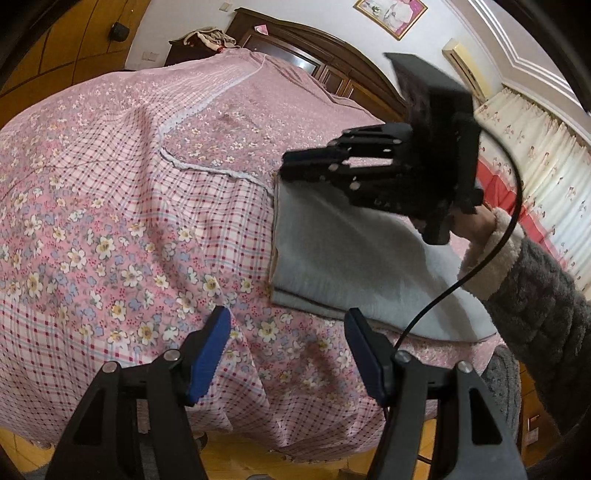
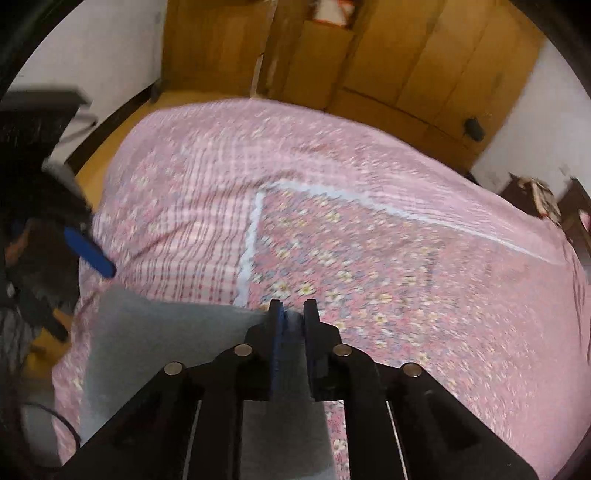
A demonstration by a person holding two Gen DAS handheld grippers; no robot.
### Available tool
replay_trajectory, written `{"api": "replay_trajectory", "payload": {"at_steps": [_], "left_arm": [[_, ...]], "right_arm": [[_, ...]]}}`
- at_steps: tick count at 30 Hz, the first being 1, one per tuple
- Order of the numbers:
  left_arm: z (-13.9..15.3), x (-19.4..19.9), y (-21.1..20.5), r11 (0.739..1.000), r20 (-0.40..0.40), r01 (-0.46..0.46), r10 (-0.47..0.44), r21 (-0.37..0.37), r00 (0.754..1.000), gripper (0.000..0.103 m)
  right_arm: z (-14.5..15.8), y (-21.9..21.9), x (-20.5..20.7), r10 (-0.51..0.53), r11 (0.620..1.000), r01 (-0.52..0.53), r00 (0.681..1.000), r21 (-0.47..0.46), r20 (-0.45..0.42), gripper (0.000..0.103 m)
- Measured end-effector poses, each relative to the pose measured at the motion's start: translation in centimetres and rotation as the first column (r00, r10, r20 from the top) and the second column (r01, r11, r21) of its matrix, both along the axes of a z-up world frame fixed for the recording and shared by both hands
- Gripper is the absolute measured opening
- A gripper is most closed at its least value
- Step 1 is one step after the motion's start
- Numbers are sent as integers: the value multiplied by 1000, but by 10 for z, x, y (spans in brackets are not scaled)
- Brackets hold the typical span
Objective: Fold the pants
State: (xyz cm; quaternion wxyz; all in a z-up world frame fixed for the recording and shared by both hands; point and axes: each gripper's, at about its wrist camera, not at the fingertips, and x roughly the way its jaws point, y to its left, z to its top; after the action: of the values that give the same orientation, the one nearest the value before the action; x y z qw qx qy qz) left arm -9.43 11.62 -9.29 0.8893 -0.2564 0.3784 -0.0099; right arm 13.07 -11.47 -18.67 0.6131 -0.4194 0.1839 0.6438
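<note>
Our left gripper (image 1: 286,354) hangs w/ fingers apart just off the near edge of the grey pants (image 1: 354,254). Our right gripper (image 2: 293,317) is clamped on their far corner. Pants lie folded near the floral bedspread's (image 1: 122,206) edge, w/ lots of bare cover beyond

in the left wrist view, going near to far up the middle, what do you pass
left gripper, open → floral bedspread → folded grey pants → right gripper at the pants' far corner → dark wooden headboard → framed picture

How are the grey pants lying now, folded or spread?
Folded: the pants lie as a neat rectangle on the bedspread, stacked layers showing at their near edge.
</note>
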Motion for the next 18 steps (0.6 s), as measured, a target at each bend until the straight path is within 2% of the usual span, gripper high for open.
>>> {"api": "replay_trajectory", "payload": {"at_steps": [2, 5, 6, 9, 12, 13, 15, 16, 17, 18], "left_arm": [[9, 0, -3, 999, 25, -19, 18, 30, 1000, 67], [29, -6, -7, 995, 107, -42, 33, 85, 994, 66], [37, -6, -11, 993, 140, -43, 28, 106, 990, 66], [57, 6, -29, 982, 175, -21, -12, 187, 984, 66], [77, 46, -64, 961, 142, 51, -93, 272, 986, 66], [82, 62, -79, 948, 124, 90, -133, 304, 983, 66], [85, 88, -101, 915, 99, 164, -214, 369, 972, 66], [86, 107, -118, 889, 79, 205, -259, 409, 963, 66], [87, 128, -131, 872, 55, 250, -300, 420, 952, 66], [85, 147, -138, 872, 41, 295, -337, 389, 941, 65]], "right_arm": [[18, -18, 5, -68, 995, 71, 997, 63, -48, 19], [47, -83, 20, -175, 965, 204, 969, 167, -174, 35], [52, -115, 27, -214, 949, 256, 952, 182, -220, 40], [49, -201, 44, -359, 896, 413, 891, 166, -278, 42], [28, -280, 55, -499, 826, 554, 805, 106, -321, 42], [21, -298, 56, -525, 809, 580, 787, 97, -322, 42], [11, -328, 56, -549, 792, 603, 773, 97, -318, 42], [8, -335, 56, -544, 795, 599, 776, 101, -320, 42], [6, -339, 58, -529, 804, 586, 784, 106, -324, 42], [6, -339, 61, -508, 817, 565, 799, 113, -322, 42]]}}
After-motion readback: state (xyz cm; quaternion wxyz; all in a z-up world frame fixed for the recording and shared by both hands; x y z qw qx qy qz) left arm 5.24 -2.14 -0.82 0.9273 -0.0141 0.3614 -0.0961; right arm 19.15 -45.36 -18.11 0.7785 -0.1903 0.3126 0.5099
